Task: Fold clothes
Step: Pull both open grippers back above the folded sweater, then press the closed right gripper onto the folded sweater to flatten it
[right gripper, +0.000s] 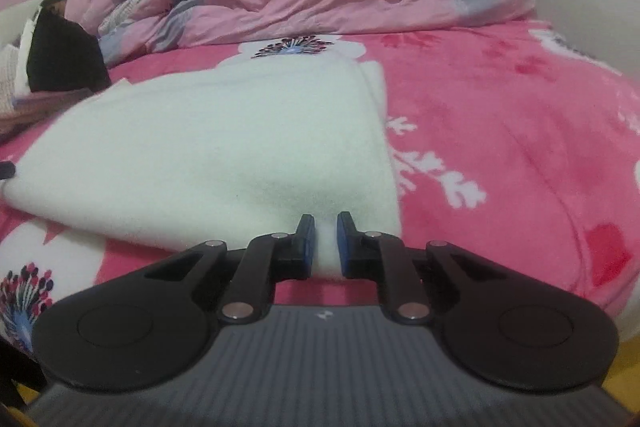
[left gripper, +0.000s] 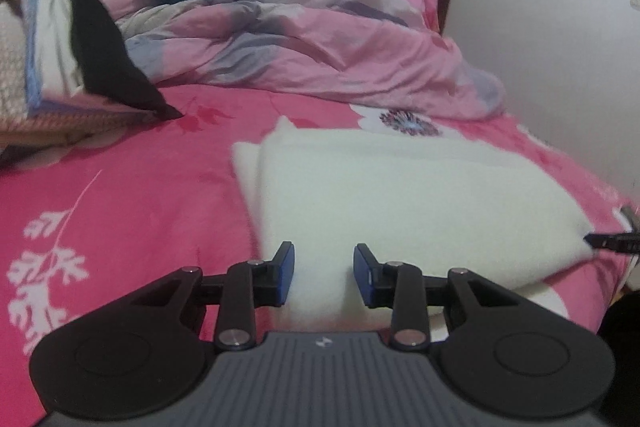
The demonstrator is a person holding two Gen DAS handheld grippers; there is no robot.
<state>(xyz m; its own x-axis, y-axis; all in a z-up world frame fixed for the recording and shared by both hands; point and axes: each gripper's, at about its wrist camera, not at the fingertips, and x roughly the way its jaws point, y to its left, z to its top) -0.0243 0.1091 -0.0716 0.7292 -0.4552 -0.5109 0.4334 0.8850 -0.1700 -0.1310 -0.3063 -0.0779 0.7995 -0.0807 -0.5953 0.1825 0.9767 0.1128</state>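
The white cloth (left gripper: 408, 195) lies folded flat near the bed's (left gripper: 120, 211) front edge. Right hand-held gripper (right gripper: 325, 243) pinches its near hem; left hand-held gripper (left gripper: 324, 275) straddles it, spread apart (lift both corners evenly if folding further).

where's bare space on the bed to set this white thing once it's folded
Bare sheet lies left of the white garment, up to the black cloth, and on its other side toward the wall. The far end is crowded by the rumpled pink duvet.
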